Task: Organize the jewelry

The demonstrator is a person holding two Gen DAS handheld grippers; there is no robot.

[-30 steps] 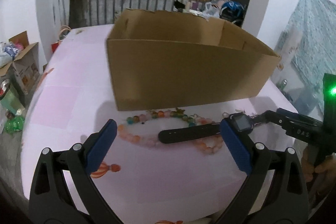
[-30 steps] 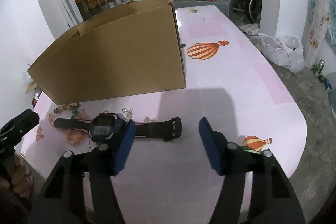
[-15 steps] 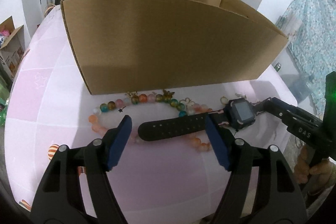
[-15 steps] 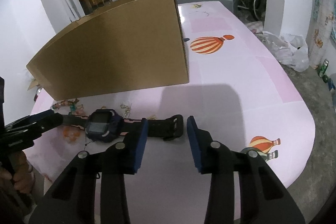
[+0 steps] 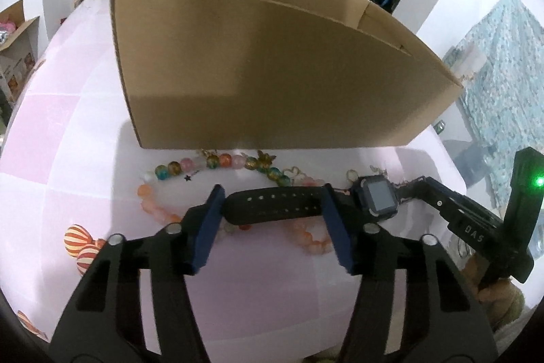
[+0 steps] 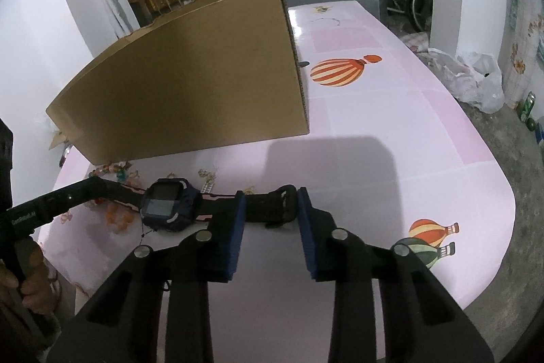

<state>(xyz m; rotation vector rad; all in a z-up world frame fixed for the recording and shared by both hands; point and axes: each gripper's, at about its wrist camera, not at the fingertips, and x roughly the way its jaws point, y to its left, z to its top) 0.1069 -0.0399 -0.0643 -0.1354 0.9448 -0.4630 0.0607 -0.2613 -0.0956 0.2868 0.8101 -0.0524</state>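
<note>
Two jewelry pieces are still lying on the pink worktop (image 5: 85,131) before the cardboard box (image 5: 272,70), nothing visibly boxed yet. From the left wrist, the left tongs (image 5: 272,220) are angling downward and closing around the watch (image 5: 377,201) strap's holed end, which is crossing the bead bracelet (image 5: 217,162); contact is unclear. From the right wrist, the right tongs (image 6: 268,220) are tilting down likewise, closing on the buckle end, pads not visibly pressing.

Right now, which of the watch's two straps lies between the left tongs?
The black strap with the row of holes lies between the closing left tongs; the buckle-end strap sits between the right tongs.
</note>
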